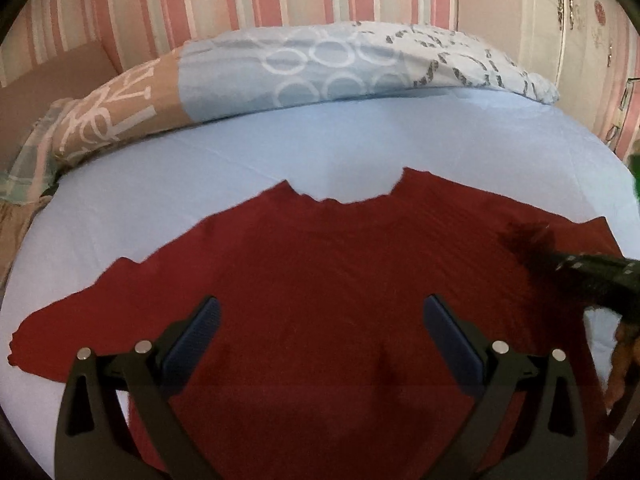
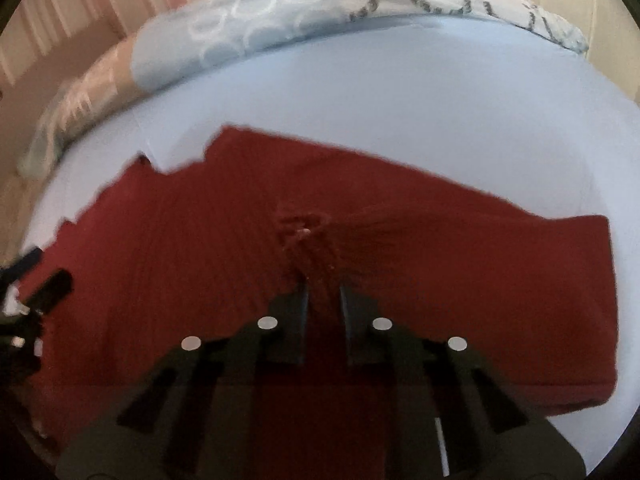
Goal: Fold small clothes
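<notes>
A dark red knitted garment (image 1: 320,248) lies spread flat on the light blue bed sheet (image 1: 280,148), neckline toward the pillows. My left gripper (image 1: 320,304) hovers open over its middle, with nothing between its blue pads. In the right wrist view, my right gripper (image 2: 323,286) is shut on a bunched pinch of the red garment (image 2: 480,280), and the fabric puckers just ahead of the fingertips. The garment's right side looks folded into a thick straight edge. The right tool's dark body (image 1: 592,276) enters the left wrist view at the right edge, blurred.
A patterned blue, tan and white duvet (image 1: 340,64) runs along the far side of the bed. Behind it is a pink striped wall (image 1: 200,0), with a pale wardrobe (image 1: 580,20) at the right. Bare sheet (image 2: 400,100) lies between the garment and the duvet.
</notes>
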Demonstrator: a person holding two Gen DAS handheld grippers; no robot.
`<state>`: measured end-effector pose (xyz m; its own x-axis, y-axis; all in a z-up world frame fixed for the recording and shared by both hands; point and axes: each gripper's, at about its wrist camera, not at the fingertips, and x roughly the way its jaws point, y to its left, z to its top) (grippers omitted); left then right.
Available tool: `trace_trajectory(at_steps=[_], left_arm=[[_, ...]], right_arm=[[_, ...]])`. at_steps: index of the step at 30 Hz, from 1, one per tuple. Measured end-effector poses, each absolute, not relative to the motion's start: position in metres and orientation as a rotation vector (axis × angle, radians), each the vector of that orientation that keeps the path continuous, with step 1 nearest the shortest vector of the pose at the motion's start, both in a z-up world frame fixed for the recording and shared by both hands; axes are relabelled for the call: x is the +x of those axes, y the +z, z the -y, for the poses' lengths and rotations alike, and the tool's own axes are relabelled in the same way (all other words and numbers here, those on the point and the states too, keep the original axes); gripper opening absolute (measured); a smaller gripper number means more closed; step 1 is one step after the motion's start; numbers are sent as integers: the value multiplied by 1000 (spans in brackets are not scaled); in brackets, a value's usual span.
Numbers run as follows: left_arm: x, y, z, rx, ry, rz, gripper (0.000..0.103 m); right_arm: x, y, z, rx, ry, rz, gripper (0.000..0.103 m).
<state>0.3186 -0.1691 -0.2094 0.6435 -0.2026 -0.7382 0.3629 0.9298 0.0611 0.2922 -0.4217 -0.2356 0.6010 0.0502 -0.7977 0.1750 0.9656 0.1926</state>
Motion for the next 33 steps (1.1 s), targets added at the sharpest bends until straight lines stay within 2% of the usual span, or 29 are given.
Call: trace_trajectory(at_steps=[4, 8, 13, 15, 16, 18, 20, 24, 30, 31, 33], left_arm=[[318, -195, 146, 176, -283, -778, 101], [324, -186, 106, 150, -211, -783, 101], [332, -193, 57, 127, -142, -829, 101], [331, -200, 52, 132, -143, -851, 101], [331, -204, 51, 127, -151, -866, 101], [330, -212, 51, 95, -175, -899, 101], [329, -217, 57, 74, -191, -916, 101], [327, -226, 83, 76, -227, -938, 101], [325, -238, 127, 85, -307, -970, 101], [325, -240, 132, 91, -317, -976, 99], [325, -245, 142, 108, -341, -989, 73]], right_arm=[[297, -200, 382, 302, 53, -853, 14], [314, -181, 303, 285, 242, -844, 13], [331, -216, 246, 270, 342, -958, 14], [328, -231, 238, 221, 322, -995, 23], [323, -233, 240, 211, 315, -1002, 24], [313, -228, 251, 201, 297, -982, 43], [296, -215, 266, 155, 252, -945, 51], [271, -205, 314, 84, 100, -903, 51], [250, -206, 382, 140, -65, -885, 52], [247, -207, 392, 143, -98, -883, 53], [241, -210, 411, 129, -219, -880, 63]])
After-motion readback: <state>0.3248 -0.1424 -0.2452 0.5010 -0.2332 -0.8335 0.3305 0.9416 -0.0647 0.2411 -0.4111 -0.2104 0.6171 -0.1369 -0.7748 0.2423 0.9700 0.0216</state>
